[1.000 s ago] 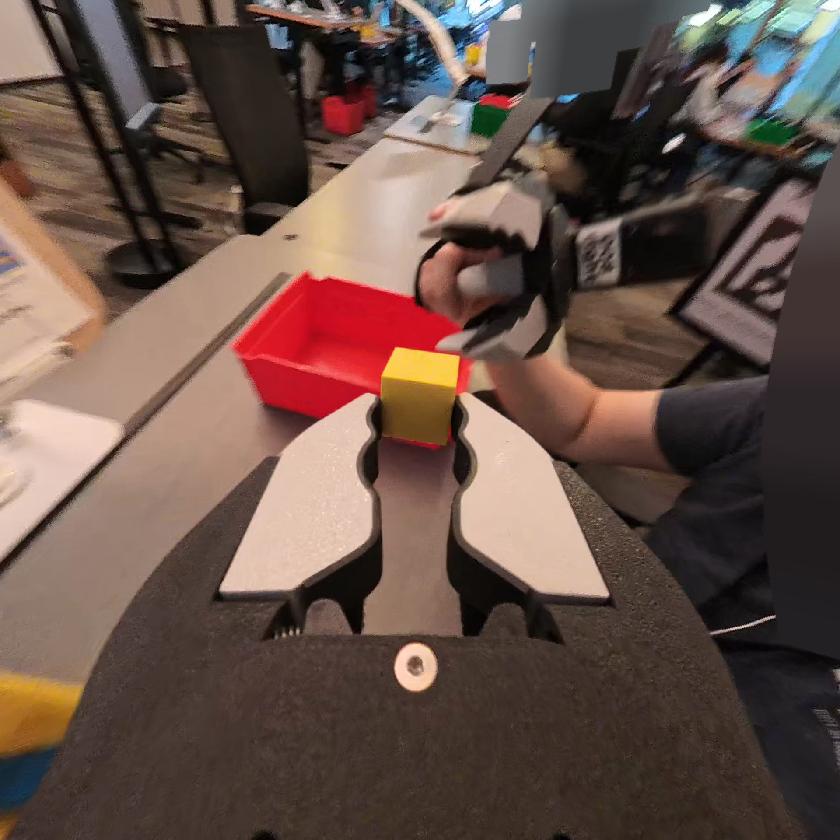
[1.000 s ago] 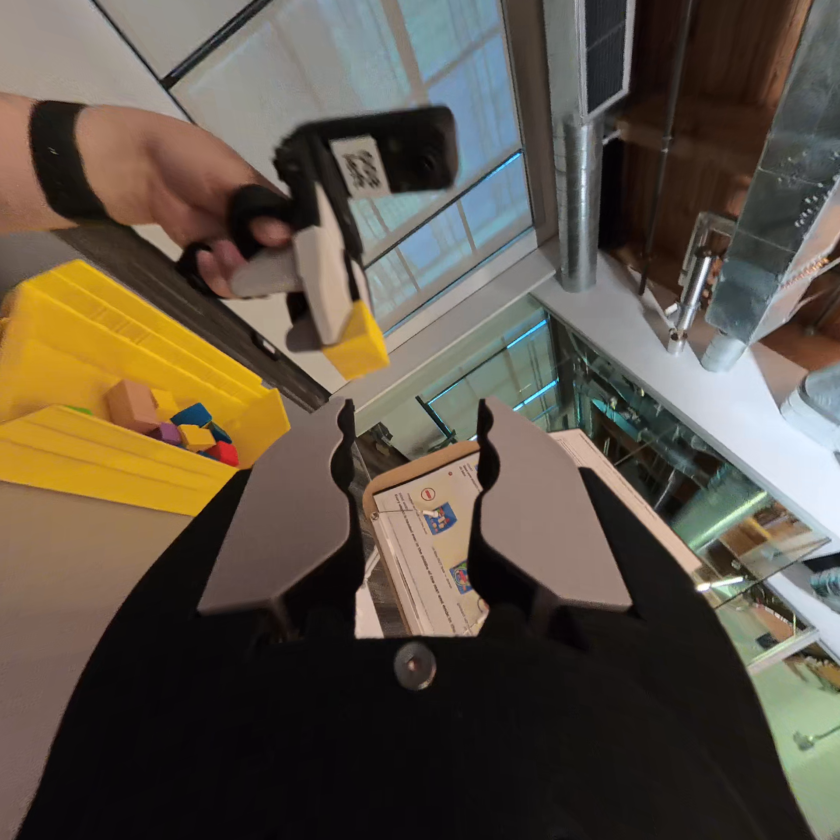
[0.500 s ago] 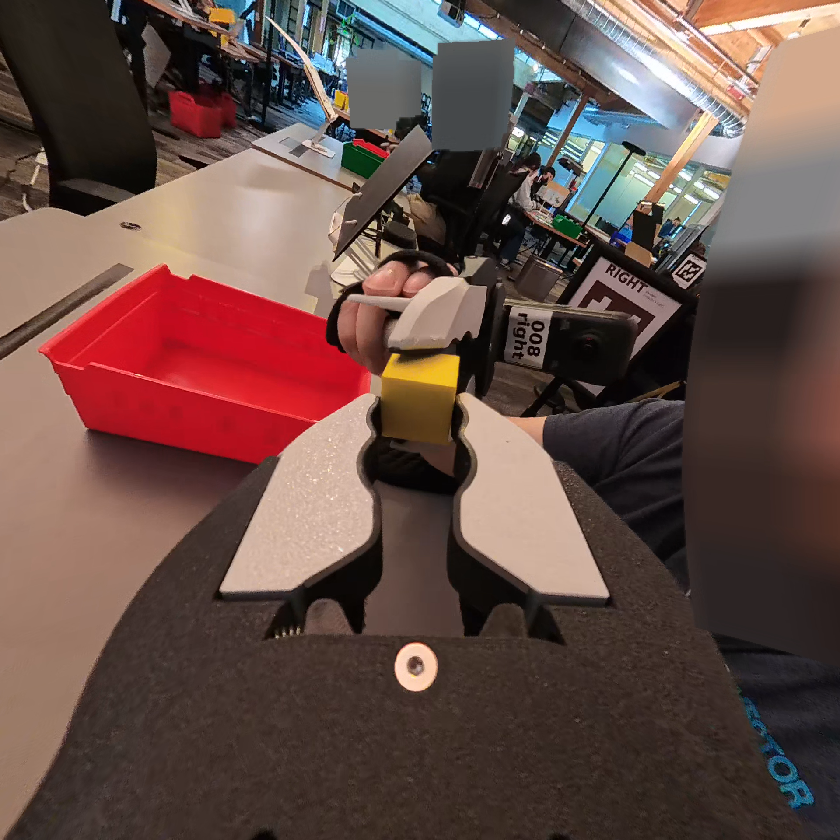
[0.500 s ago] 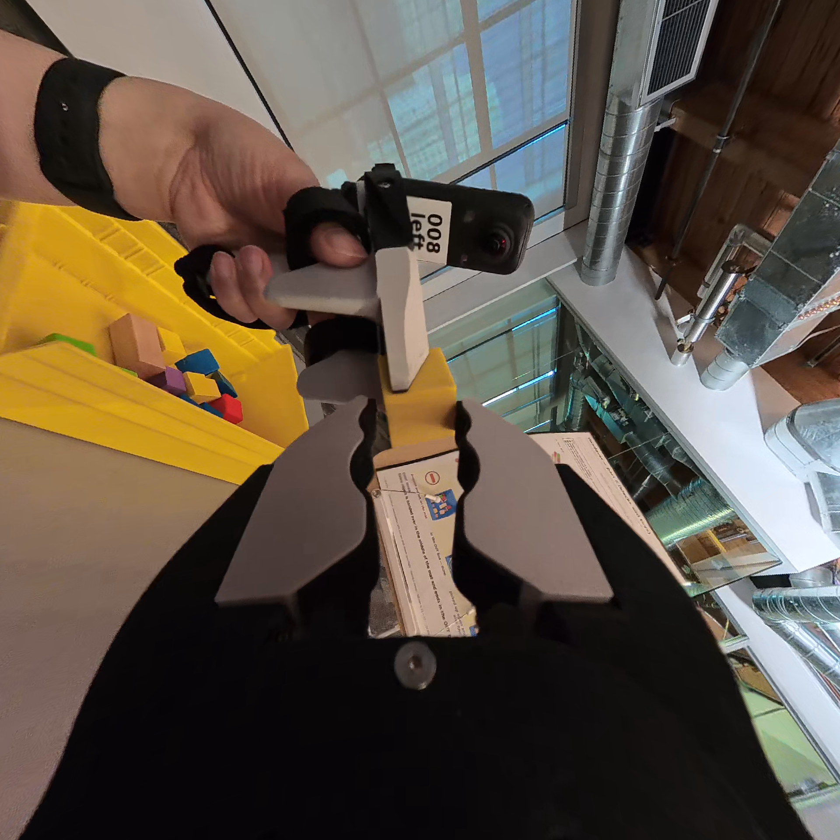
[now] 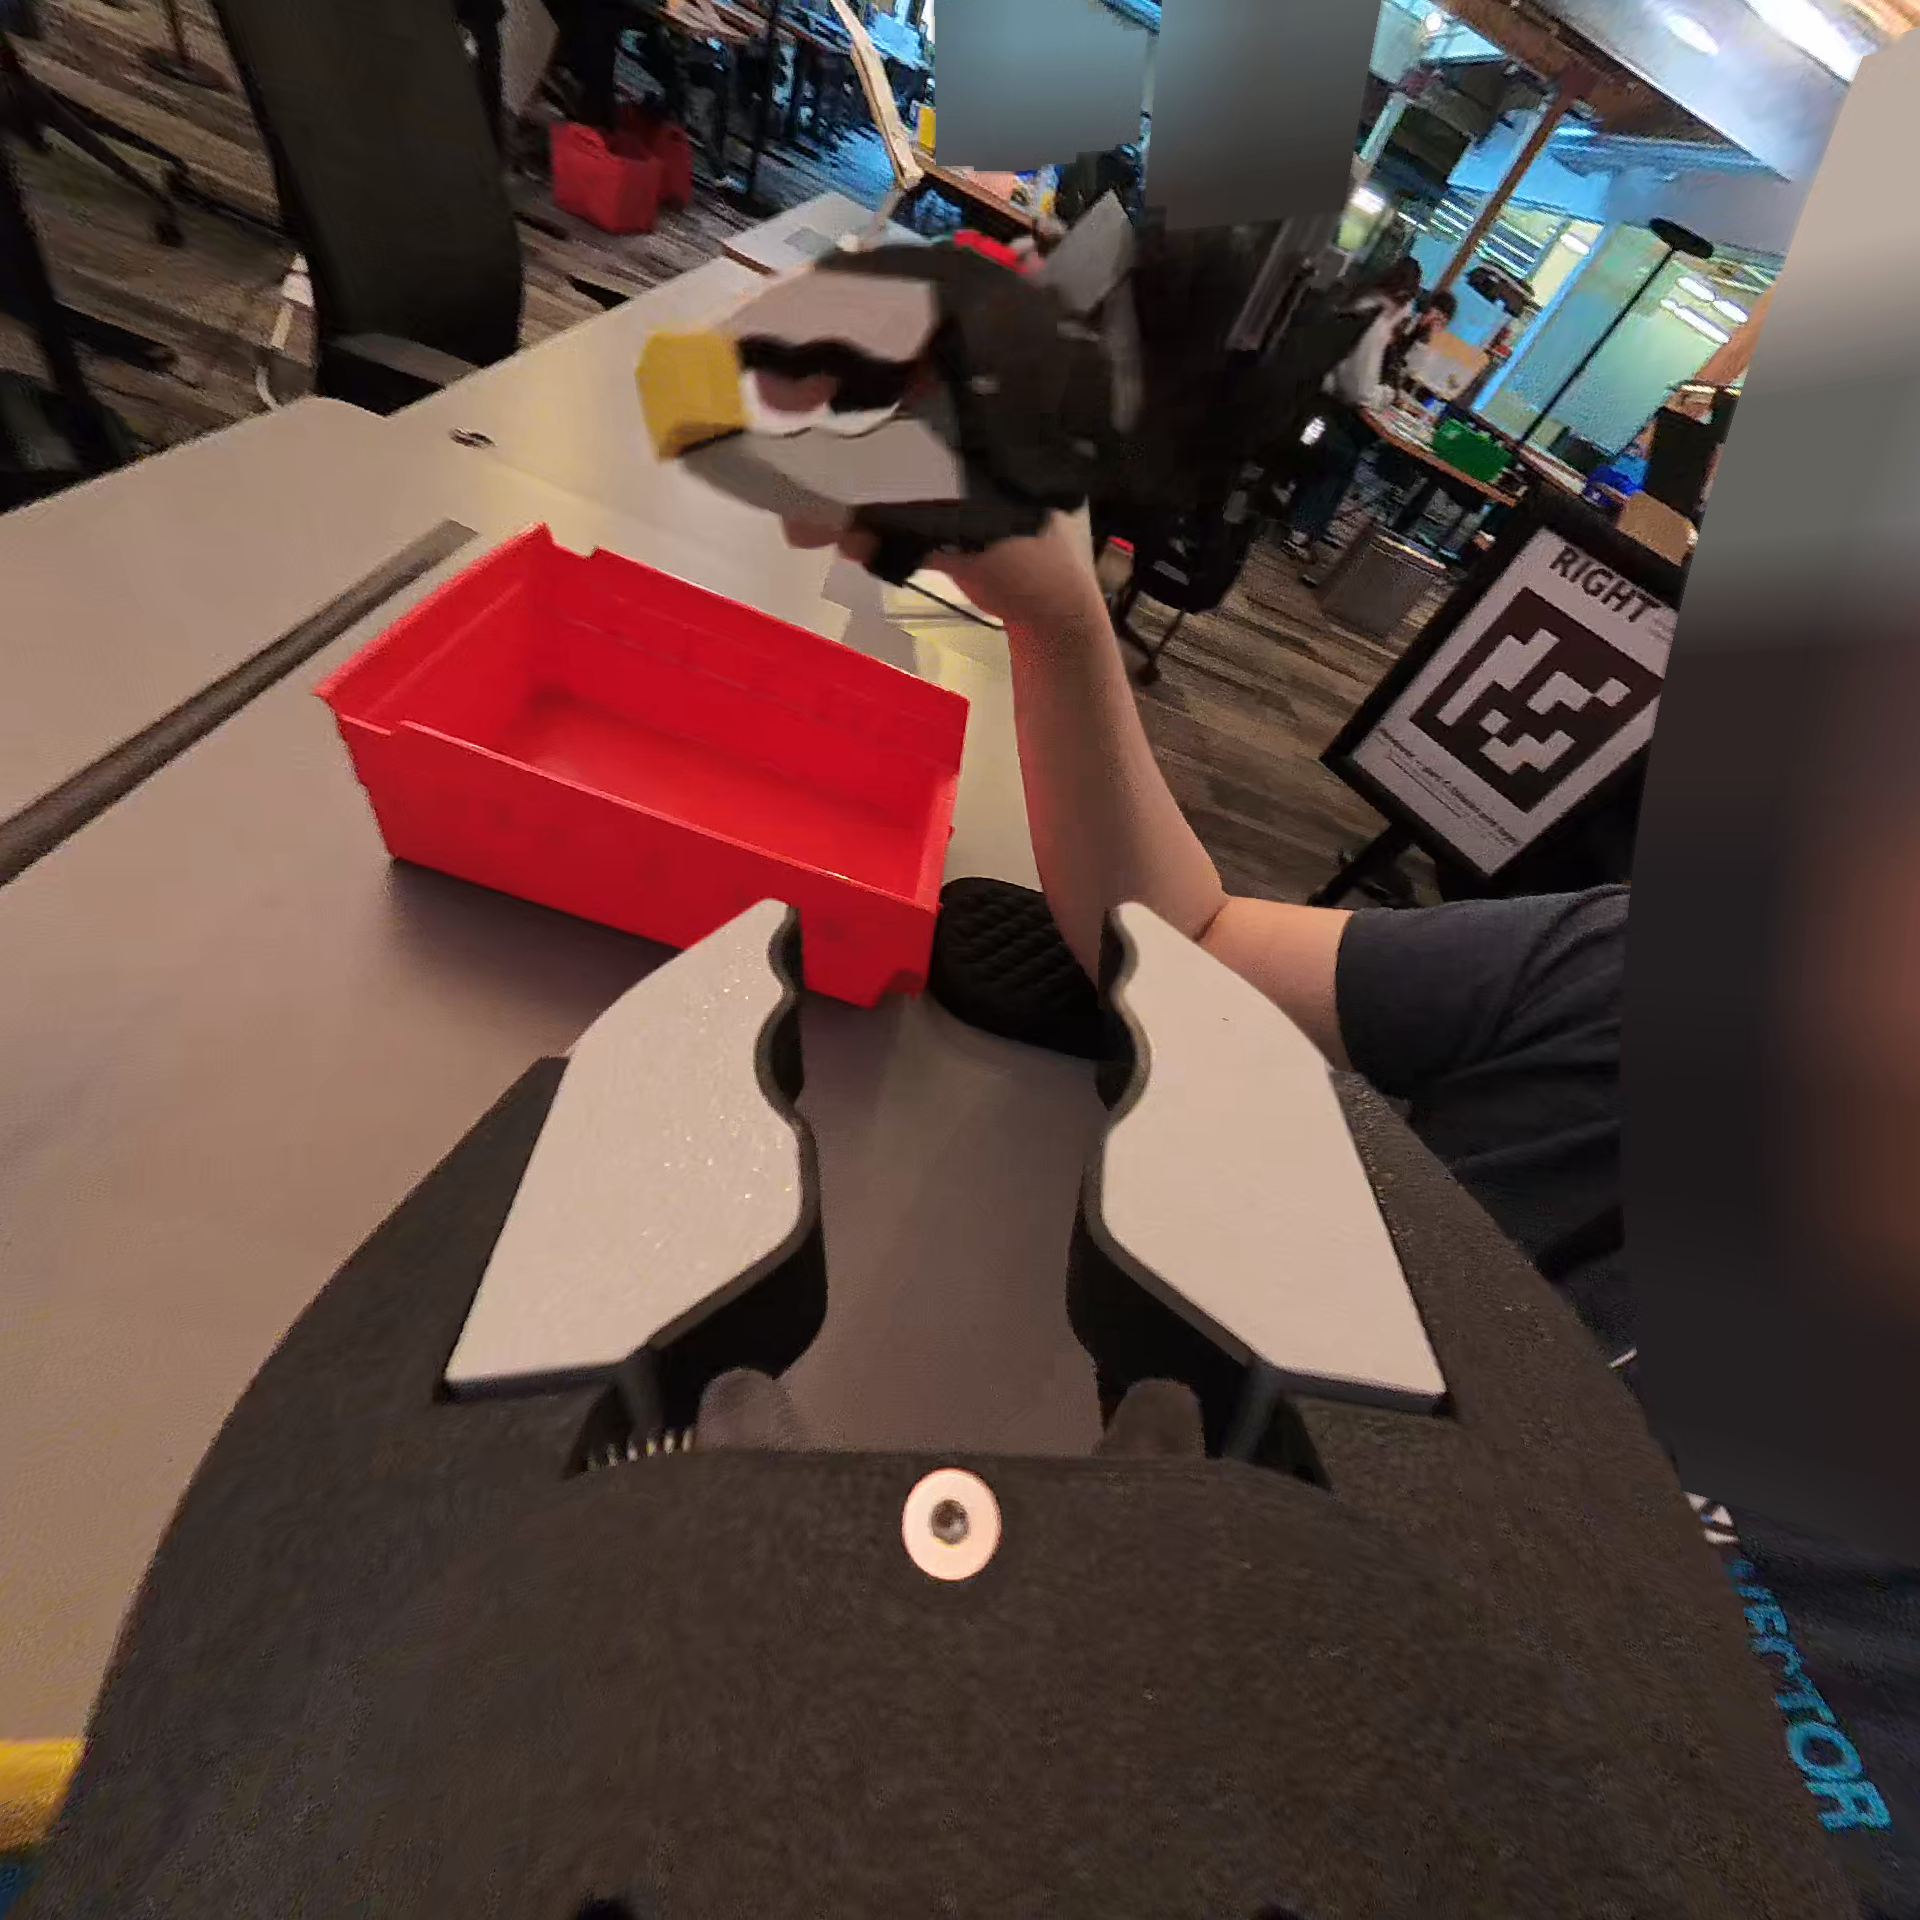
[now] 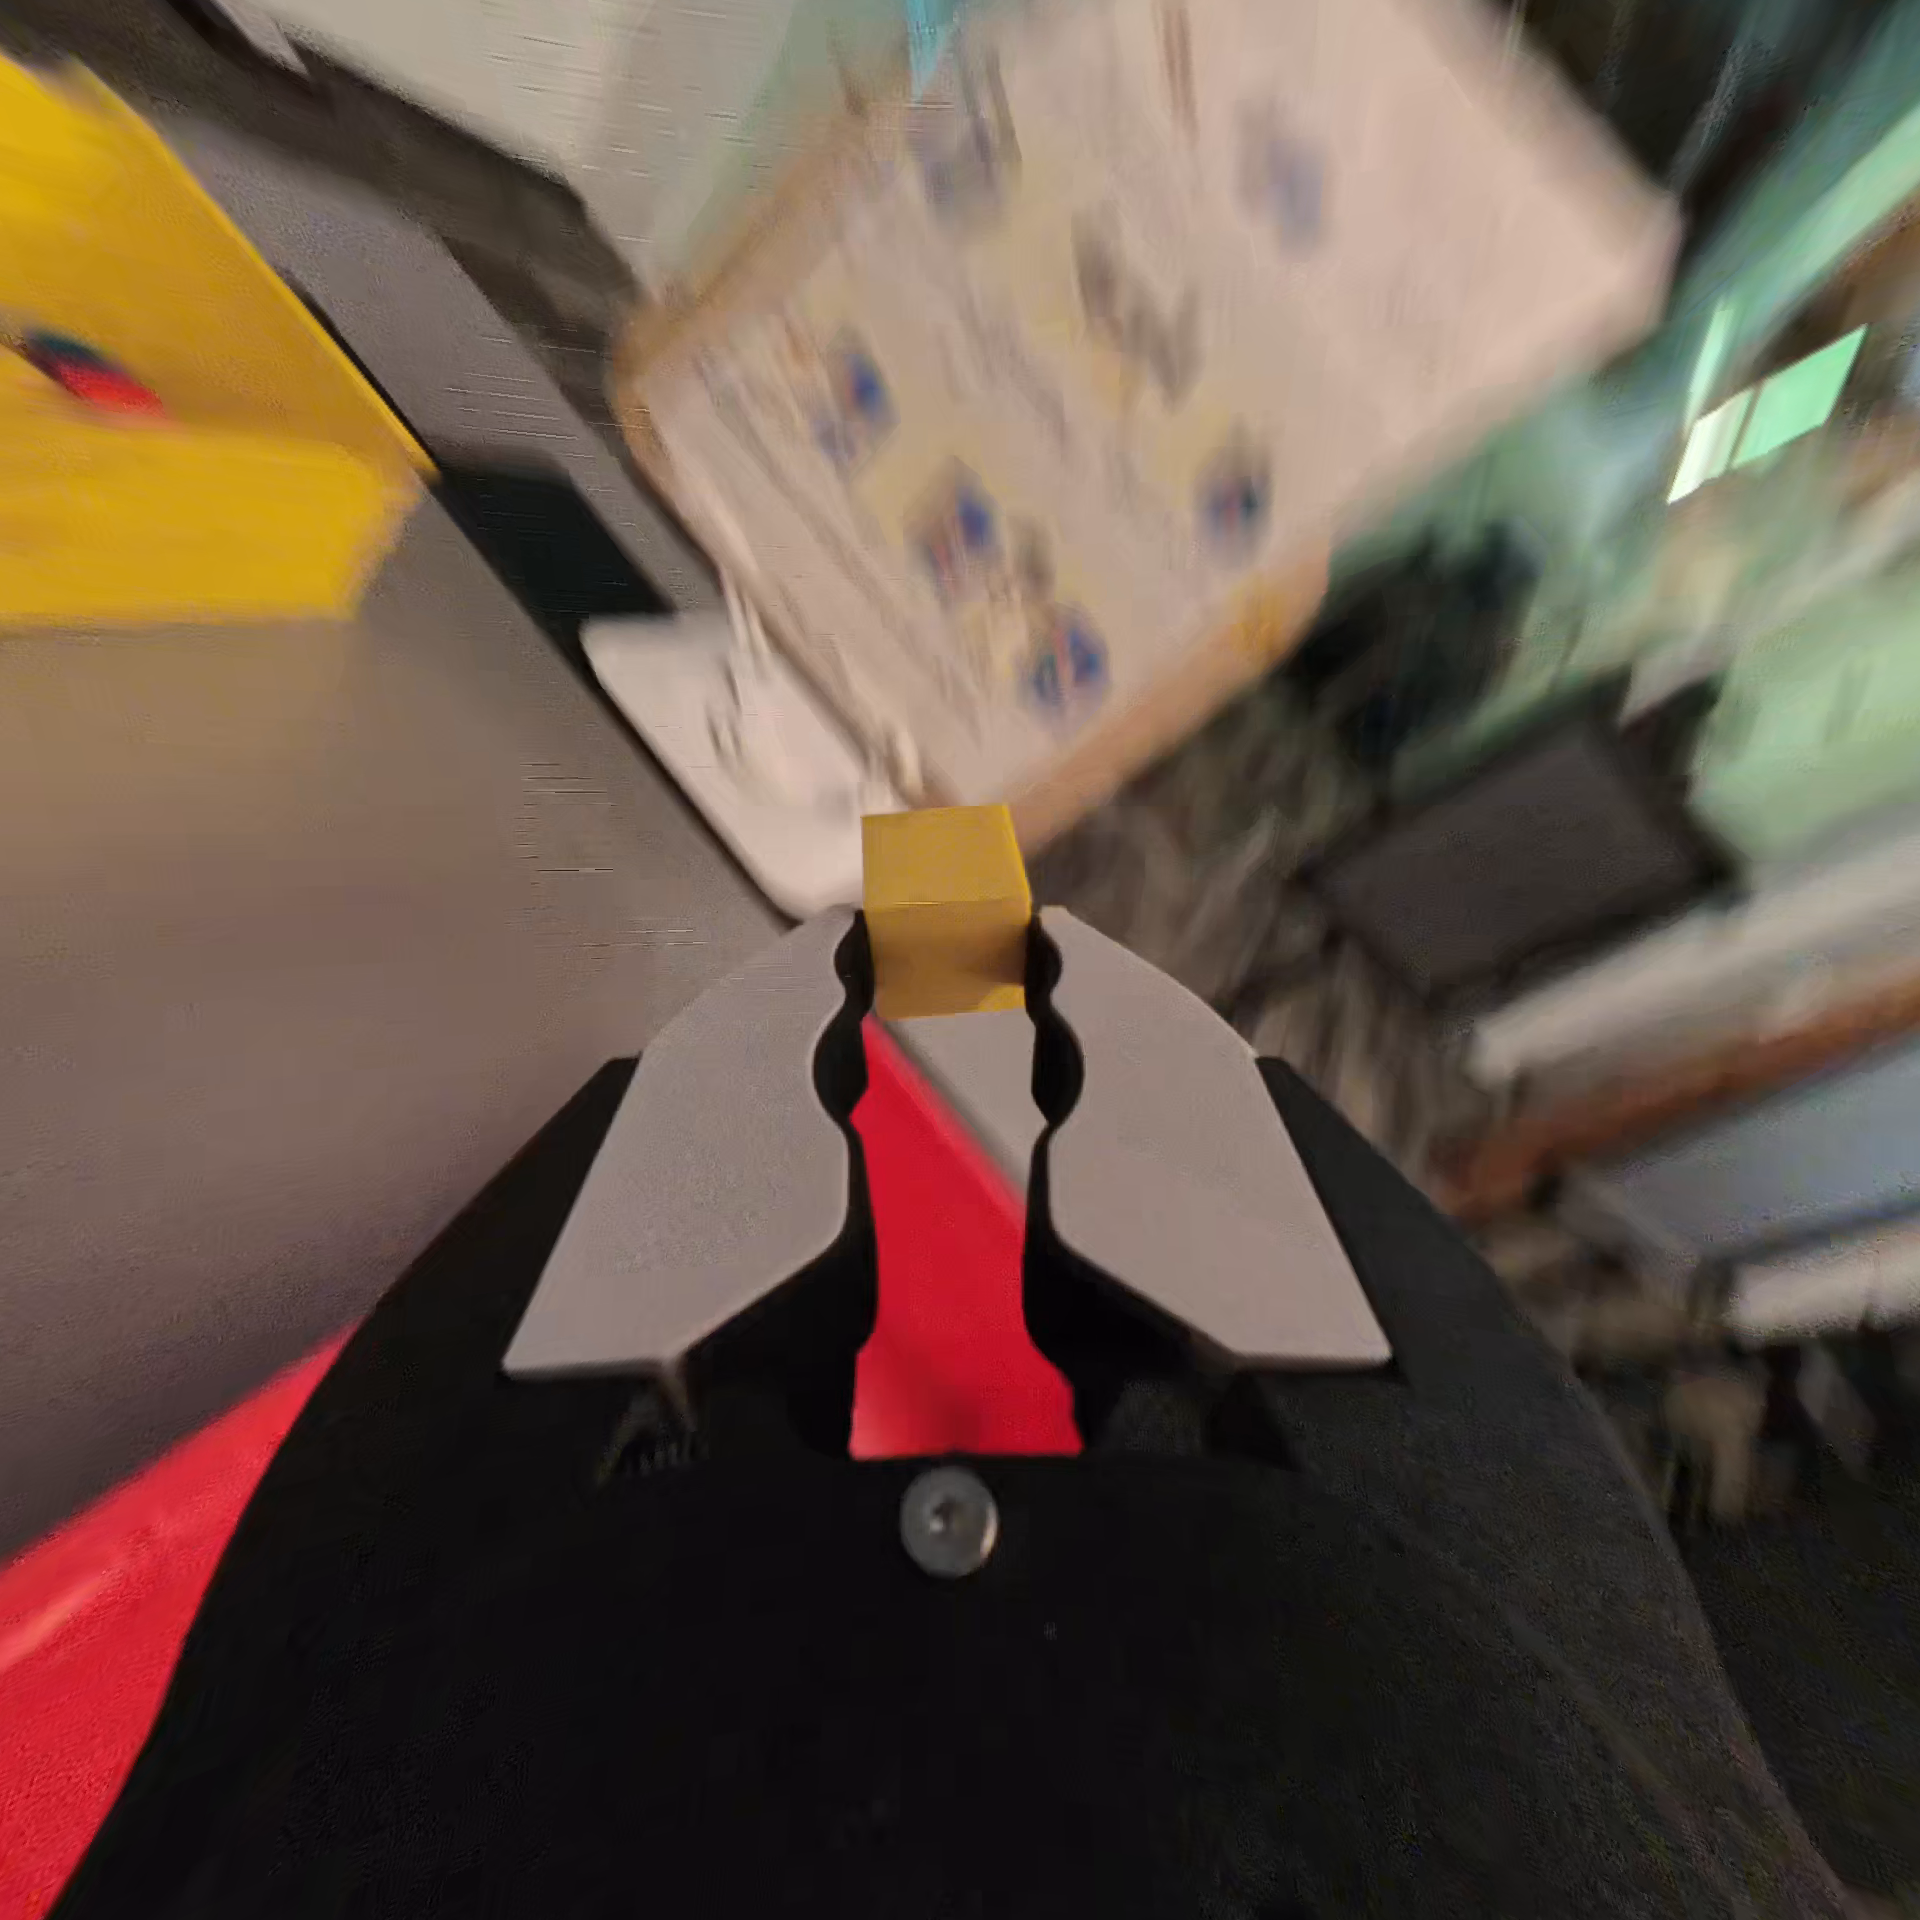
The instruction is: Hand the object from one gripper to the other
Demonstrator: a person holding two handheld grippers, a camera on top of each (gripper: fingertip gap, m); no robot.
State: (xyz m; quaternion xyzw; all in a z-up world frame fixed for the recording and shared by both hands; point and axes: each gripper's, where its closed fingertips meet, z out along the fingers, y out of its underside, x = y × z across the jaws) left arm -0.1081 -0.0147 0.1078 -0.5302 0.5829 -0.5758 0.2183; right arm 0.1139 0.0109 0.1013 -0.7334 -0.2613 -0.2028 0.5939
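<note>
A yellow cube (image 6: 943,909) sits clamped between the tips of my right gripper (image 6: 943,935), which is shut on it. The left wrist view shows the same cube (image 5: 691,390) held in that right gripper (image 5: 717,400), up in the air above the far side of the red bin (image 5: 644,821). My left gripper (image 5: 951,935) is open and empty, low over the grey table (image 5: 208,1039), near the bin's front right corner. The right wrist view is blurred by motion.
A yellow bin (image 6: 156,468) holding coloured blocks stands at the left in the right wrist view, with the red bin (image 6: 935,1299) under my right gripper. A board with a black-and-white marker (image 5: 1517,717) stands beyond the table's right edge. A person's forearm (image 5: 1091,769) rises beside the red bin.
The cube passed from my left gripper to my right one. My left gripper opened and drew back. My right gripper shut on the cube and swung it up and away over the red bin.
</note>
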